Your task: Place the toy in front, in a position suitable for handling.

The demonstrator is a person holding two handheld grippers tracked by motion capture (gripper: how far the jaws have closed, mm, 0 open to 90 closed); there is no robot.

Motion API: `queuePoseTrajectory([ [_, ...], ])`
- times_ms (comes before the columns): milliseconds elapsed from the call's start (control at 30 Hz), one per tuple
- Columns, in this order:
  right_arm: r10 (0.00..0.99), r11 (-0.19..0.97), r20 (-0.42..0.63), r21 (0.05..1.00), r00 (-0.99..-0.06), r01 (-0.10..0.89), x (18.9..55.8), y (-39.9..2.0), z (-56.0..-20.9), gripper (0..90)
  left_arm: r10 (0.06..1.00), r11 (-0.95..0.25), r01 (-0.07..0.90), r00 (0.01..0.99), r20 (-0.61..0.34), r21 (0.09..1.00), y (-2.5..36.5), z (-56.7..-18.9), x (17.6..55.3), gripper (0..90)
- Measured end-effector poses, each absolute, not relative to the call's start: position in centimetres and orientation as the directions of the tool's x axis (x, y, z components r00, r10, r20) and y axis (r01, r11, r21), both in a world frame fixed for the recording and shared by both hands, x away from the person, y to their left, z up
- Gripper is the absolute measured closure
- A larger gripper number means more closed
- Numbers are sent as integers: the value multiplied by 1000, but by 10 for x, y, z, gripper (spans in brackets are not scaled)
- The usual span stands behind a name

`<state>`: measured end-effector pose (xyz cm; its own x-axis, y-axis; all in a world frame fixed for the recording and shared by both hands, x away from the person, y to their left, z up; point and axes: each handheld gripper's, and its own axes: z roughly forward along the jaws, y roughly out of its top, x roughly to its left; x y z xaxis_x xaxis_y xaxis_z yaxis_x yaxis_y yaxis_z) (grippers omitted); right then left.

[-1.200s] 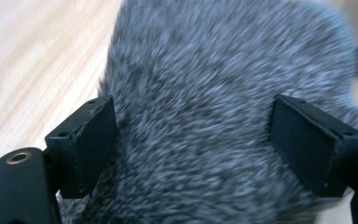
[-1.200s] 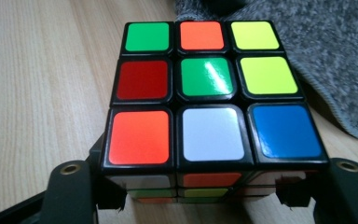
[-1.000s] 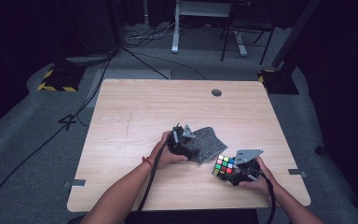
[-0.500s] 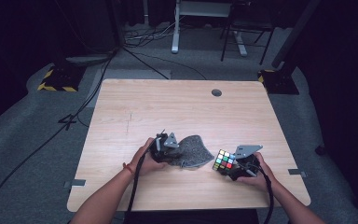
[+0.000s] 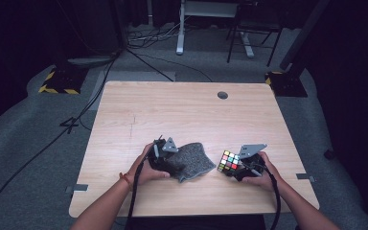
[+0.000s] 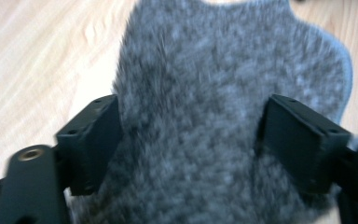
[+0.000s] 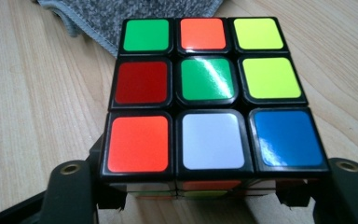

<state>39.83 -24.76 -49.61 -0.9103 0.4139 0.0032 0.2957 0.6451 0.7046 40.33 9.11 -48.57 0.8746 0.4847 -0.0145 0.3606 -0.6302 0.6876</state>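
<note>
A grey fuzzy cloth (image 5: 194,160) lies on the wooden table (image 5: 172,110) near the front middle. My left gripper (image 5: 171,158) rests at the cloth's left edge. In the left gripper view the cloth (image 6: 196,79) spreads under and between the jaws of the left gripper (image 6: 191,135), which have just been opening and stand apart without pinching it. A scrambled Rubik's cube (image 5: 229,162) sits to the right of the cloth. My right gripper (image 5: 235,167) is shut on it, and the cube (image 7: 209,93) sits between the jaws of the right gripper (image 7: 209,193).
A round cable hole (image 5: 223,95) sits near the table's far edge. Bare wood stretches across the far half and the left side. On the floor beyond lie cables, desk legs (image 5: 179,28) and a yellow-black striped base (image 5: 57,81).
My left hand has moved left and a little toward the person, and the cloth now lies flatter beside it. The right hand and cube have stayed put.
</note>
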Motion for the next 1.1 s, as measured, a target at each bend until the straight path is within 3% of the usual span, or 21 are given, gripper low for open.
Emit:
queuePoseTrajectory([
  [133, 406, 647, 1, 706, -914, 289, 400, -247, -496, 336, 522, -655, 379, 853, 29, 653, 80, -487, 417, 153],
  [300, 402, 643, 4, 711, -916, 285, 401, -245, -497, 336, 498, -647, 400, 866, -38, 649, 81, -496, 423, 152],
  [433, 402, 636, 10, 716, -916, 287, 403, -244, -498, 336, 468, -658, 379, 883, -41, 650, 86, -495, 420, 298],
  [467, 403, 634, 10, 718, -915, 287, 403, -243, -498, 336, 450, -664, 363, 892, -39, 654, 87, -494, 419, 298],
  [500, 399, 635, 5, 719, -917, 281, 404, -242, -498, 337, 446, -661, 360, 894, -41, 658, 90, -493, 417, 395],
  [567, 392, 640, 1, 718, -920, 274, 404, -241, -498, 337, 436, -665, 349, 899, -36, 661, 93, -493, 414, 490],
  [733, 349, 656, -4, 715, -937, 241, 405, -234, -497, 337, 447, -674, 355, 894, -24, 648, 95, -490, 410, 613],
  [900, 318, 655, -3, 723, -948, 217, 404, -225, -499, 337, 459, -669, 351, 888, -8, 655, 101, -490, 403, 682],
  [1100, 312, 642, 9, 736, -950, 218, 401, -224, -500, 337, 463, -648, 351, 886, -17, 676, 104, -493, 402, 694],
])
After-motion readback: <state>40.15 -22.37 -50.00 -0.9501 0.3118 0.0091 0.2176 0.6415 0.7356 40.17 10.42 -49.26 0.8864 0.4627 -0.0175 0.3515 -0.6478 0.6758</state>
